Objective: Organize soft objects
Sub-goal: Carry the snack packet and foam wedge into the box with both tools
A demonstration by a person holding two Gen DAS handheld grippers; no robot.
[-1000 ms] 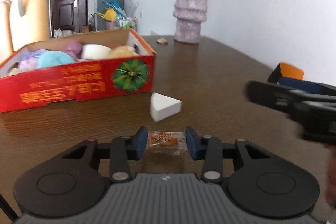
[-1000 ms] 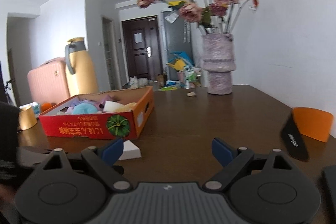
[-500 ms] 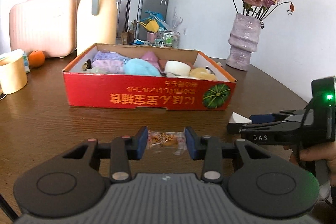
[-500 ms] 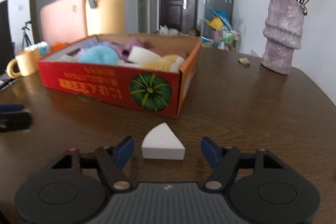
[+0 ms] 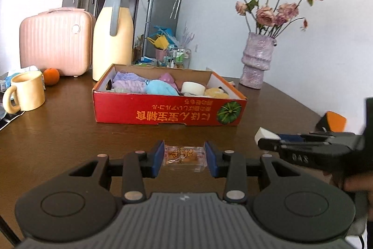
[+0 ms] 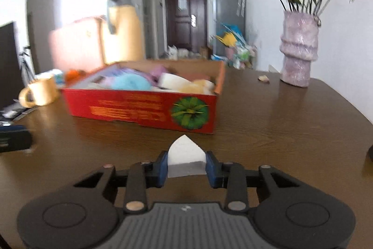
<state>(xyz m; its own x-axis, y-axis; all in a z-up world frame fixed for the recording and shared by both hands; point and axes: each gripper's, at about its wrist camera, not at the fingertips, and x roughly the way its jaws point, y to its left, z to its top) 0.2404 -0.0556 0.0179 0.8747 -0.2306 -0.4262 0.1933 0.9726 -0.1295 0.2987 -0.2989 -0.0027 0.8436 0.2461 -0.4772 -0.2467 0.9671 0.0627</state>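
My left gripper (image 5: 184, 159) is shut on a clear-wrapped snack packet (image 5: 184, 155) and holds it in front of the red cardboard box (image 5: 170, 112). The box holds several soft things: purple cloth, a blue puff, a white roll, a yellow sponge. My right gripper (image 6: 186, 166) is shut on a white wedge sponge (image 6: 185, 155) just before the box's right corner (image 6: 193, 112). In the left wrist view the right gripper (image 5: 303, 151) and the sponge's white tip (image 5: 263, 133) show at the right.
On the brown table stand a cream mug (image 5: 25, 91), an orange (image 5: 51, 76), a pink case (image 5: 54, 41), a cream thermos jug (image 5: 113, 36) and a purple flower vase (image 5: 256, 61). An orange and black object (image 5: 331, 121) lies at the right edge.
My right gripper has closed on the white wedge sponge, which lay between its open fingers before. My left gripper still holds the packet and its view has swung to face the box squarely.
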